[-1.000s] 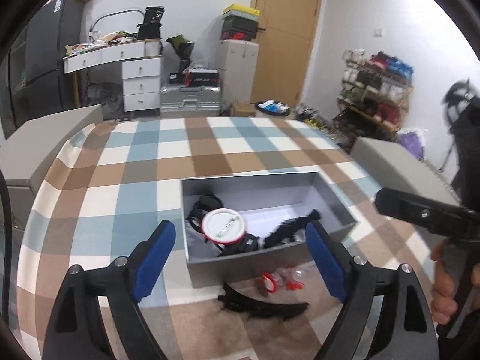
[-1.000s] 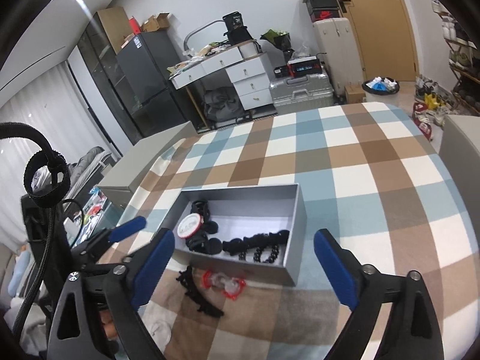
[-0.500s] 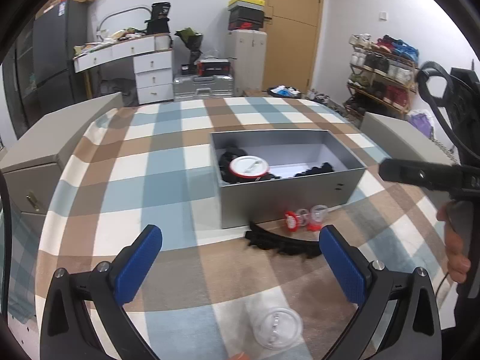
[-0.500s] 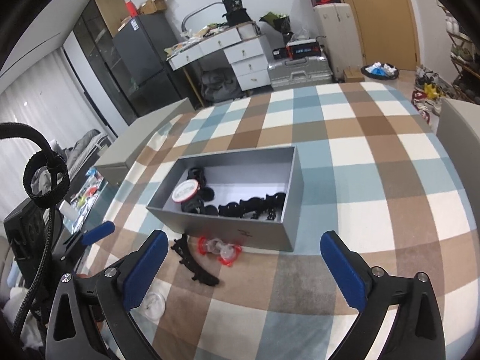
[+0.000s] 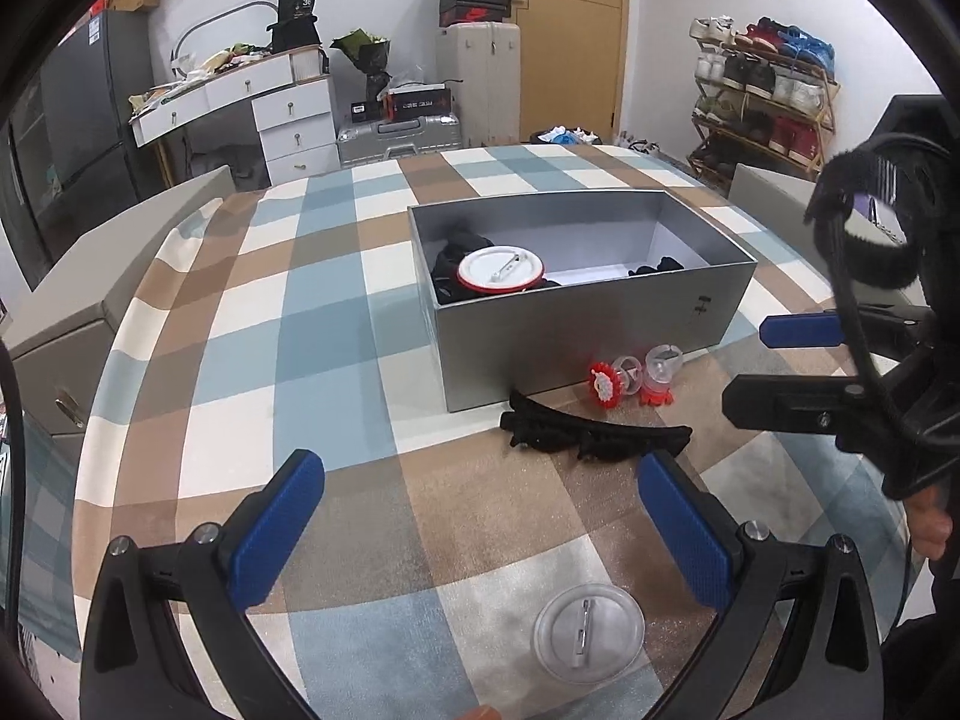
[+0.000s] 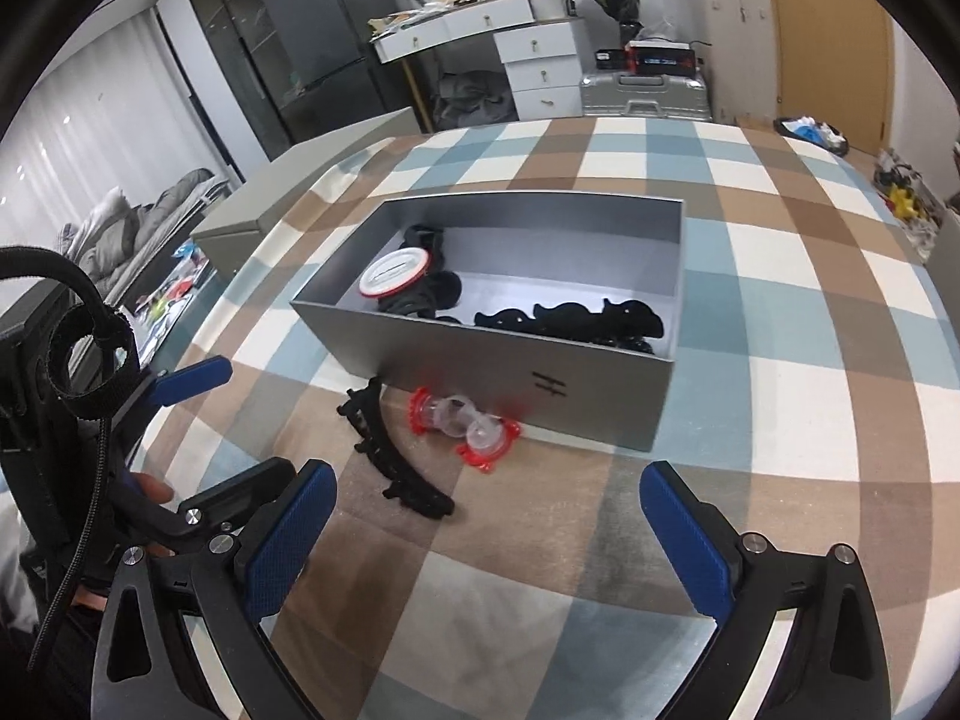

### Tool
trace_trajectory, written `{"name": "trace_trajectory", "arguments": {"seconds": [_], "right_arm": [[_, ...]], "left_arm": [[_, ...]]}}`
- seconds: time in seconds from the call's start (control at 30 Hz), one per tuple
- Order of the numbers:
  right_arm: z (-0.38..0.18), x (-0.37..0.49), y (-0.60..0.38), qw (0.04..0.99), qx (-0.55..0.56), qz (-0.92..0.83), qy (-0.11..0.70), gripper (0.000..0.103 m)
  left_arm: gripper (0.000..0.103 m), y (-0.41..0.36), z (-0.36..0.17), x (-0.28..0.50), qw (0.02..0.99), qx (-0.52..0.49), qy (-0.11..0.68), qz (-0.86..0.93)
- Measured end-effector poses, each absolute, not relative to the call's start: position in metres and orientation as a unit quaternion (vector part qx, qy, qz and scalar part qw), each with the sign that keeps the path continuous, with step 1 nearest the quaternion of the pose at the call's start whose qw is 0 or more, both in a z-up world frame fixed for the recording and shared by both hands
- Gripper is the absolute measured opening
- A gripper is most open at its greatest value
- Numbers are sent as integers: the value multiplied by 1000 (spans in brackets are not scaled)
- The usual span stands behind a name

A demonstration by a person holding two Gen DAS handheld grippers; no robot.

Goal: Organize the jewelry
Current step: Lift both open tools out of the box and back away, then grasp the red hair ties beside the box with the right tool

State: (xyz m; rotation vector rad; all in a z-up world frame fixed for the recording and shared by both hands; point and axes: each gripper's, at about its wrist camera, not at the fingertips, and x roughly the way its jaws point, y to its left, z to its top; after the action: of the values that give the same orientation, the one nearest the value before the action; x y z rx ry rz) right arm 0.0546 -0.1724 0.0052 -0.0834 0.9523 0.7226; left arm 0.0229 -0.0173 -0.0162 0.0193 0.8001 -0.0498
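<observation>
A grey open box stands on the checked tablecloth. It holds a red-rimmed white badge and black hair pieces. In front of the box lie a black hair clip and two red-and-clear pieces. A clear round badge lies between my left gripper's fingers. My left gripper is open and empty, back from the clip. My right gripper is open and empty, near the clip.
Grey cabinets flank the table on both sides. A desk with drawers, a fridge, a suitcase and a shoe rack stand beyond the table's far edge.
Both grippers have drawn back and down from above the box toward the table's near side. The clear round badge has come into the left wrist view.
</observation>
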Motion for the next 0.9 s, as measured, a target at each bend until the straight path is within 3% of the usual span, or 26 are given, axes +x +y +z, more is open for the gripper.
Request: {"name": "trace_trajectory", "arguments": {"seconds": [0.37, 0.63, 0.8, 0.9], "right_arm": [[3, 54, -168, 829, -44, 337, 444, 101], [-5, 59, -157, 824, -39, 345, 447, 81], [-13, 62, -146, 824, -50, 339, 451, 61], [-16, 63, -141, 827, -60, 331, 450, 55]], "left_arm": [[102, -10, -20, 26, 918, -11, 397, -21], [102, -10, -25, 28, 915, -18, 404, -19], [102, -9, -27, 28, 913, -18, 407, -17], [102, -10, -27, 28, 913, -18, 407, -17]]}}
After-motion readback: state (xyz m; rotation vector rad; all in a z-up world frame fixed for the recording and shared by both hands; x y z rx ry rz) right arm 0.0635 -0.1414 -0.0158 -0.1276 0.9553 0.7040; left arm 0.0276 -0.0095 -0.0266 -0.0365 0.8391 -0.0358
